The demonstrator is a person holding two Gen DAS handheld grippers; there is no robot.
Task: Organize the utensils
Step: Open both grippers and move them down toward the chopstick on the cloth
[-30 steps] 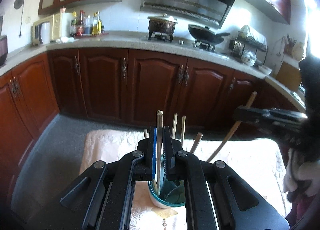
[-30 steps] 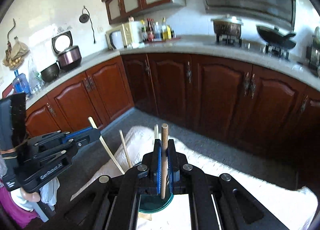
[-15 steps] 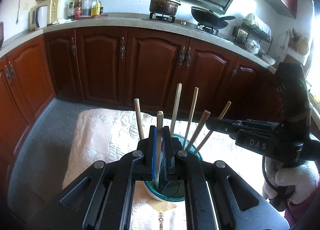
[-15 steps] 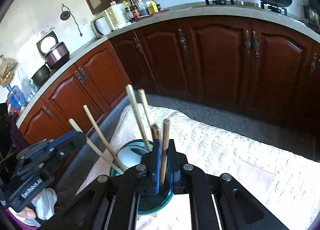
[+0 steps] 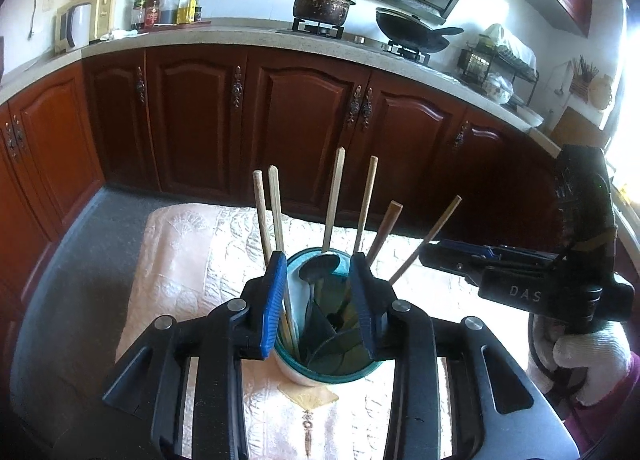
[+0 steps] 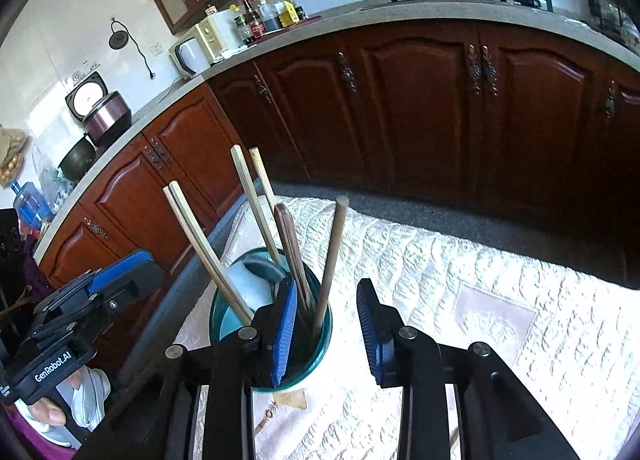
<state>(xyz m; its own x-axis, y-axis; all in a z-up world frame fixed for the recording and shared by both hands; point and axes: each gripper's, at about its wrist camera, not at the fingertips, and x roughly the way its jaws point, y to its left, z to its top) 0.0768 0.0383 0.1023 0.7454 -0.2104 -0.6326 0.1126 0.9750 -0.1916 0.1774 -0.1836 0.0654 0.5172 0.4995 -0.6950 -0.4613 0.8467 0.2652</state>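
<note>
Both my tongs have dropped toward the teal-rimmed round cup (image 5: 326,356) on the quilted cream cloth (image 6: 460,280) and have just been opening, releasing their wooden chopsticks (image 5: 370,199) into it. My left gripper (image 5: 320,300) and right gripper (image 6: 326,324) now stand open and empty. Withdrawing carelessly could snag the leaning sticks and tip the cup. Only the left view shows the metal spoon (image 5: 318,268) clearly.

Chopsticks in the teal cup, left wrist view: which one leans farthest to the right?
The chopstick nearest the right tongs: it tilts far out over the cup rim, while the others stand nearly upright.
</note>
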